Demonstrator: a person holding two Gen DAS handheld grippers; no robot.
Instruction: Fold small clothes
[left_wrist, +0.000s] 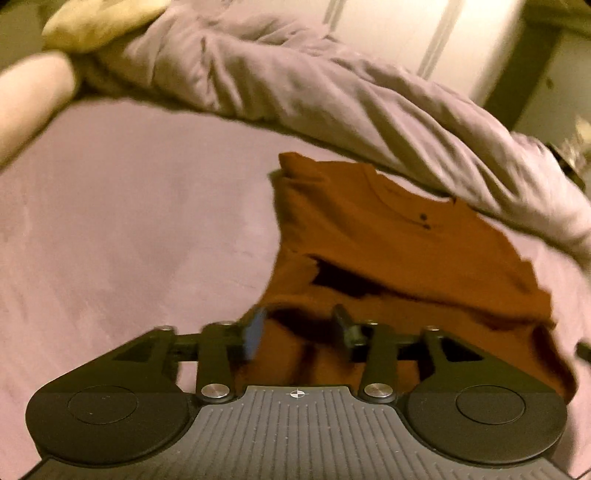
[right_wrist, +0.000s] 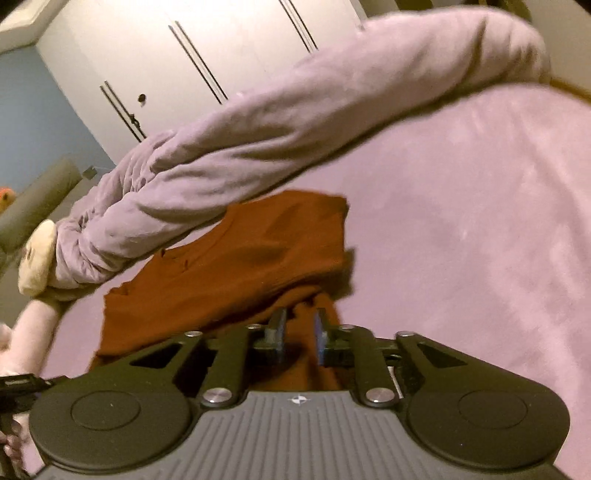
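A: Nearest to the left camera, the left gripper (left_wrist: 297, 334) has its jaws spread, and the rust-brown shirt (left_wrist: 391, 240) passes between and under them. The pads do not press the cloth, as far as I can see.

B: In the right view the right gripper (right_wrist: 300, 332) is narrower. A fold of the same shirt (right_wrist: 236, 273) stands in the gap, but the picture is blurred, so I cannot tell if the pads pinch it or only stand beside it.

A: Both grippers point downward at a slant toward the bed sheet (left_wrist: 129, 229). What does your view show that mine does not?

B: At its lower left edge I see a black part of the other tool (right_wrist: 18, 387) and a bit of a hand; I cannot tell more. I also see a rolled grey mat (right_wrist: 40, 199) and white wardrobe doors (right_wrist: 177, 55) far behind.

A: Mine shows the neckline of the shirt and a small dark mark below it, and a pale pillow (left_wrist: 29, 107) at the left.

B: How does the shirt lie?

A: It lies on the sheet, partly folded, the near hem raised at the grippers. Its long axis runs from the grippers away toward the rolled lilac duvet (left_wrist: 295, 85), with the collar at the far end, touching the duvet.

B: In my view the duvet (right_wrist: 295, 129) crosses behind the shirt too, with a cream cushion (right_wrist: 35, 258) at its left end.
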